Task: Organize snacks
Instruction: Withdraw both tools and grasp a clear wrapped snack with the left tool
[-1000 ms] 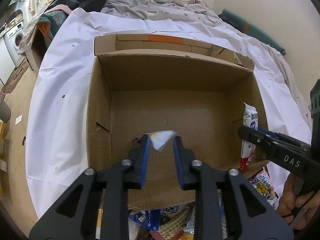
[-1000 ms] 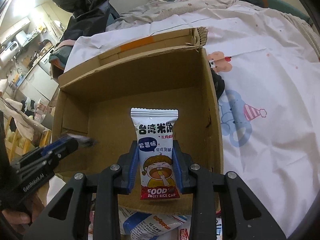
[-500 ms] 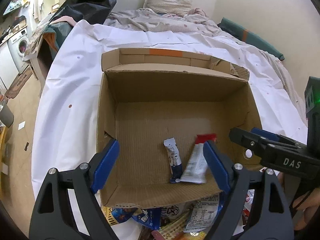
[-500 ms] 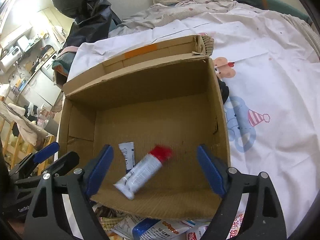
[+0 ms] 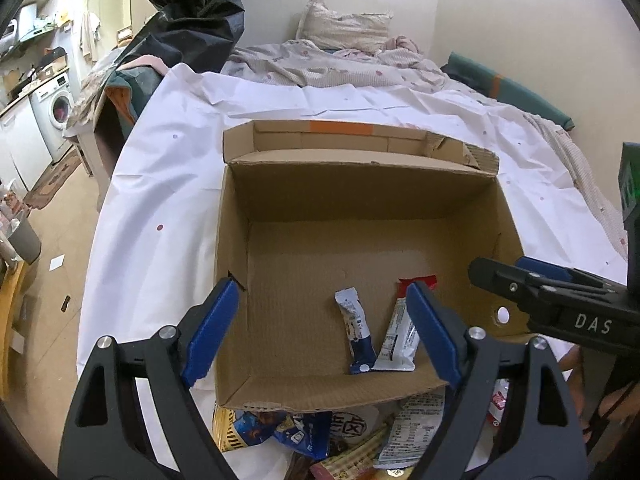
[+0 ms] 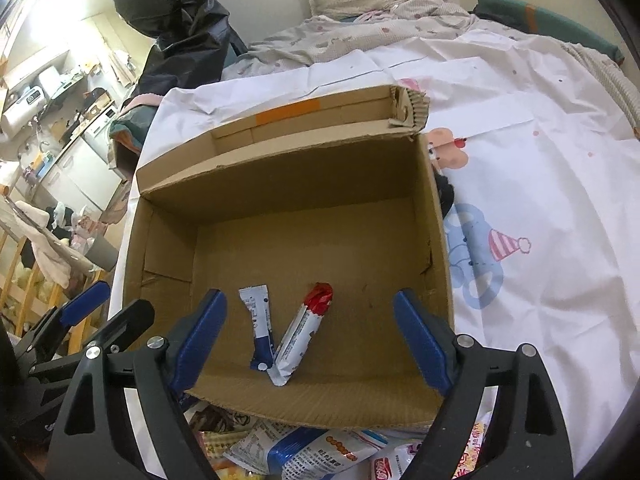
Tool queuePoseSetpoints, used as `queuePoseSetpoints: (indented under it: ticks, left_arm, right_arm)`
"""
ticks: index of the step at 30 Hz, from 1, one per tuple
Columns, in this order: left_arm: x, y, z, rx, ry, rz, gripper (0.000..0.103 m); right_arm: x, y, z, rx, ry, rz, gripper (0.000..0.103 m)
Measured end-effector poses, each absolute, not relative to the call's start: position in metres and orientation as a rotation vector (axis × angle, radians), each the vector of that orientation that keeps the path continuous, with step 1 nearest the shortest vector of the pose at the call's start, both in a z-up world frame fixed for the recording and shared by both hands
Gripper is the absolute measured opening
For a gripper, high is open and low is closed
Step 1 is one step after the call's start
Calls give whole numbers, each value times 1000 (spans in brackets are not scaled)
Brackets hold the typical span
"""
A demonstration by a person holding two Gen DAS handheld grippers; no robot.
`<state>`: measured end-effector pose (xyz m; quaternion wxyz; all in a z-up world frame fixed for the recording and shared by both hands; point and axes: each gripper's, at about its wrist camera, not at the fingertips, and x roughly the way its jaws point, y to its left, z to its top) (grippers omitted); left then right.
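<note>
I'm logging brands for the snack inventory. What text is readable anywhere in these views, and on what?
"DAS": white letters on the black right gripper, seen from the left wrist view.
Print on the two wrapped snack bars inside the brown cardboard box: too small.
Print on the loose snack packets before the box: blurred, unreadable.

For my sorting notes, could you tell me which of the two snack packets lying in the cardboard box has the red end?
The longer white packet, on the right; its far end is red, while the shorter white-and-blue packet beside it has none.
</note>
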<state>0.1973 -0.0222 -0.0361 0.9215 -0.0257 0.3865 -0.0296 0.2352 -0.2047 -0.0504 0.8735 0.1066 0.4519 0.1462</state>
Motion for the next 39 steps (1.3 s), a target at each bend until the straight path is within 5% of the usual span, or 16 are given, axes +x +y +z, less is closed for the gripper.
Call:
queuePoseSetpoints:
  ticks: [34,39]
  left_arm:
    - [141,3,-5,-137,799,-53,84]
    - [122,25,-14,-156,850,-5,99]
  right_arm:
    - [153,-268,-15,305,916,276,90]
    - [124,-286,-36,376,989,280,91]
